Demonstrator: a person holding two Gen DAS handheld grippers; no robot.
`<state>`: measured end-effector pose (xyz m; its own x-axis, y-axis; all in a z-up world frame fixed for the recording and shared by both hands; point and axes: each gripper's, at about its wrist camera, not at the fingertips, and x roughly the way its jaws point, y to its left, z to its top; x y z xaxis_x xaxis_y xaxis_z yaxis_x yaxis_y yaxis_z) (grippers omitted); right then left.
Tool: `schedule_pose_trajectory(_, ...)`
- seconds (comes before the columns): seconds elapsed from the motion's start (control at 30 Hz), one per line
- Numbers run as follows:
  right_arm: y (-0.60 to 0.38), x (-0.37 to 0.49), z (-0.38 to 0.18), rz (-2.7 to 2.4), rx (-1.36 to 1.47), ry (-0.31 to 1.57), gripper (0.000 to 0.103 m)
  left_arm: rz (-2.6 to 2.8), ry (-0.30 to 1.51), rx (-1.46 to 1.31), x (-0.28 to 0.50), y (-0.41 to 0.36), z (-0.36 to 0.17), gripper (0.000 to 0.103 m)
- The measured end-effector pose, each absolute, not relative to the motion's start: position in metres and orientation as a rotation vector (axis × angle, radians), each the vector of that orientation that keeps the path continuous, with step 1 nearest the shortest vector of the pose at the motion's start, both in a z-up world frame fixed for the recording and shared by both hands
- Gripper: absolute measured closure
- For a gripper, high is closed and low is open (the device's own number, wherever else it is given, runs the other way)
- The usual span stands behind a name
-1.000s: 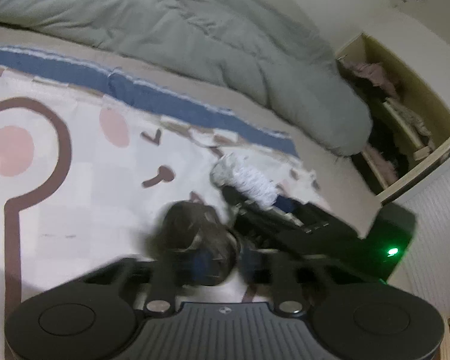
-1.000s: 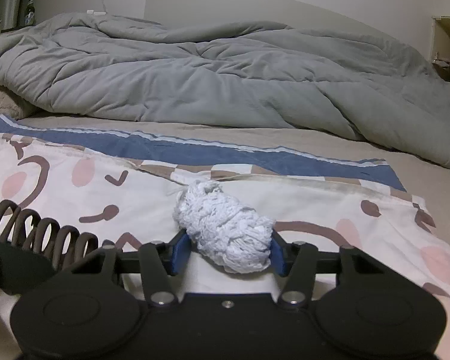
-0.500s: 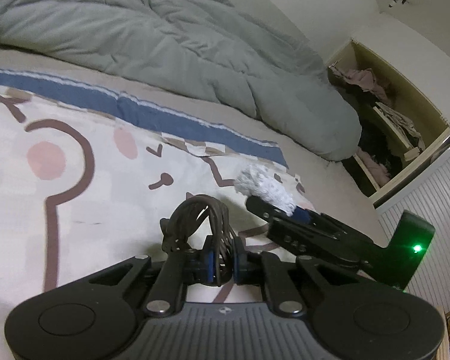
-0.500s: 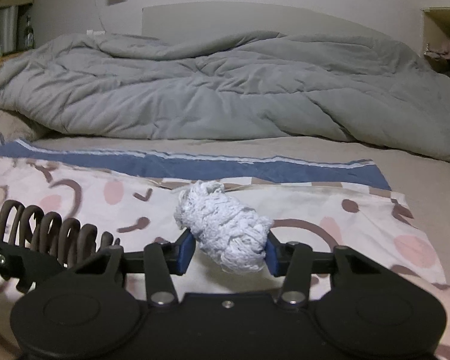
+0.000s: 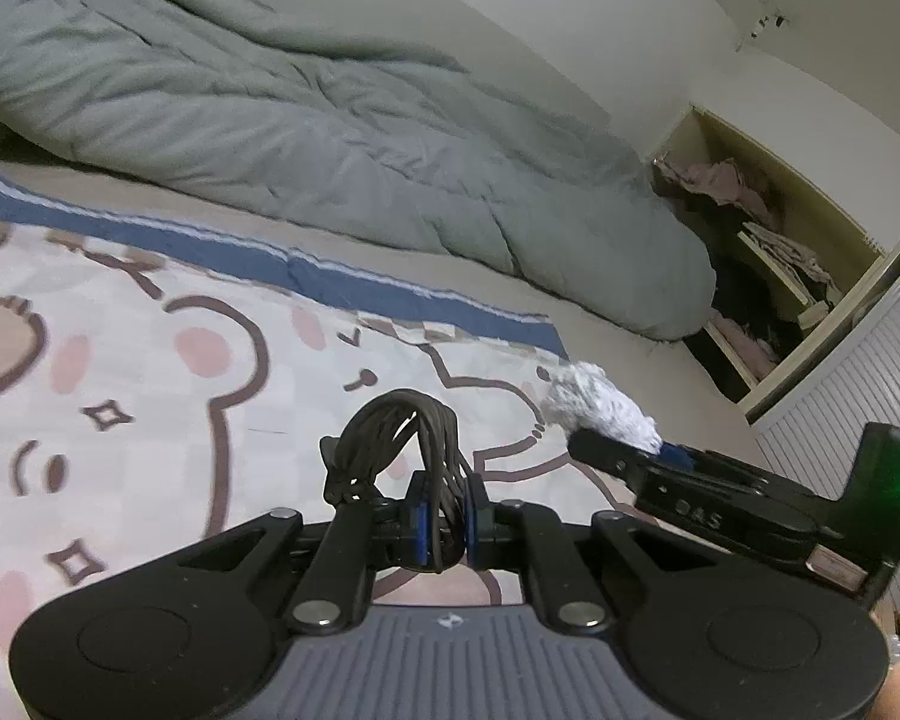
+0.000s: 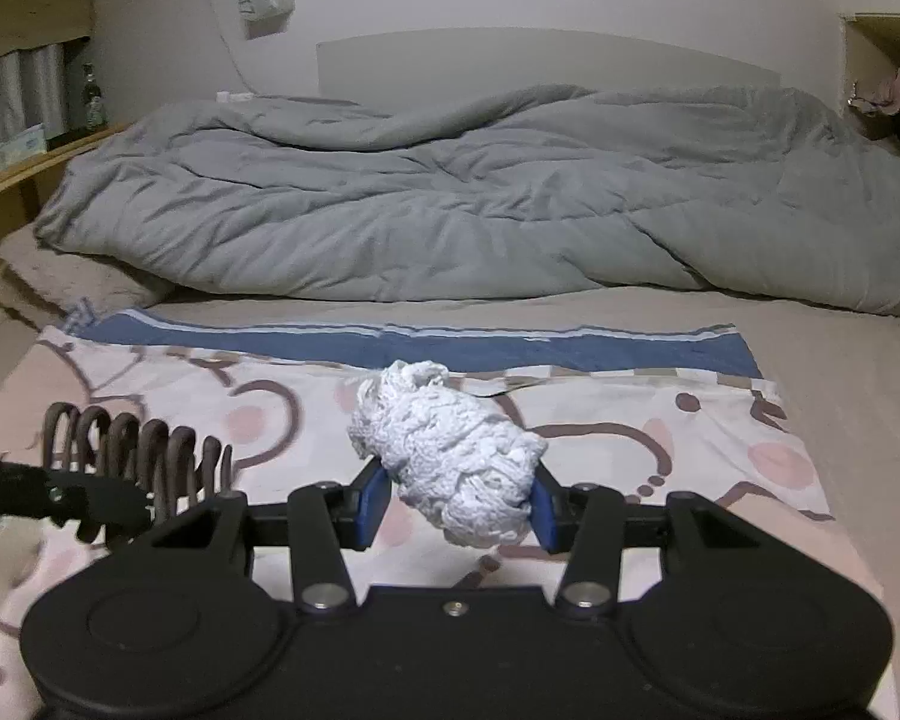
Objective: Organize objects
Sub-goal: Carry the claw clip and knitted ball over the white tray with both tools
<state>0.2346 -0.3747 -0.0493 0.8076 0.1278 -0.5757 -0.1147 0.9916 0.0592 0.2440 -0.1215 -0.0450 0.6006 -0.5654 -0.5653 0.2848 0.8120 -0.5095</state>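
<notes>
My left gripper (image 5: 444,525) is shut on a dark brown coiled band (image 5: 408,444), held above the bear-print cloth (image 5: 150,396) on the bed. The band also shows in the right wrist view (image 6: 138,456) at the left. My right gripper (image 6: 456,498) is shut on a white crocheted bundle (image 6: 450,462), also held above the cloth (image 6: 690,438). In the left wrist view the right gripper (image 5: 606,450) sits to the right, with the white bundle (image 5: 600,408) sticking out of it.
A rumpled grey duvet (image 6: 480,198) covers the far half of the bed. An open closet with clothes (image 5: 762,252) stands at the right. A shelf with a bottle (image 6: 93,96) runs along the left wall. A tan sheet (image 6: 858,390) borders the cloth.
Both grippers have risen and pulled back from the cloth with their objects held. The left gripper's view has swung left, showing more of the bear print.
</notes>
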Motion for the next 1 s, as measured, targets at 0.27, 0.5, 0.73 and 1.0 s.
schedule_pose_trajectory(0.27, -0.336, 0.184, -0.008, 0.195, -0.003, 0.605, 0.055, -0.467, 0.749, -0.339, 0.199, -0.088, -0.011, 0.092)
schedule_pose_trajectory(0.5, -0.303, 0.150, 0.015, 0.229, -0.025, 0.599, 0.055, -0.442, 0.721, -0.299, 0.166, -0.057, 0.010, 0.092)
schedule_pose_trajectory(0.73, -0.274, 0.121, 0.034, 0.255, 0.007, 0.582, 0.054, -0.418, 0.688, -0.258, 0.137, -0.026, 0.025, 0.092)
schedule_pose_trajectory(1.0, -0.241, 0.104, 0.040, 0.287, 0.040, 0.581, 0.054, -0.362, 0.657, -0.181, 0.107, 0.011, 0.038, 0.092)
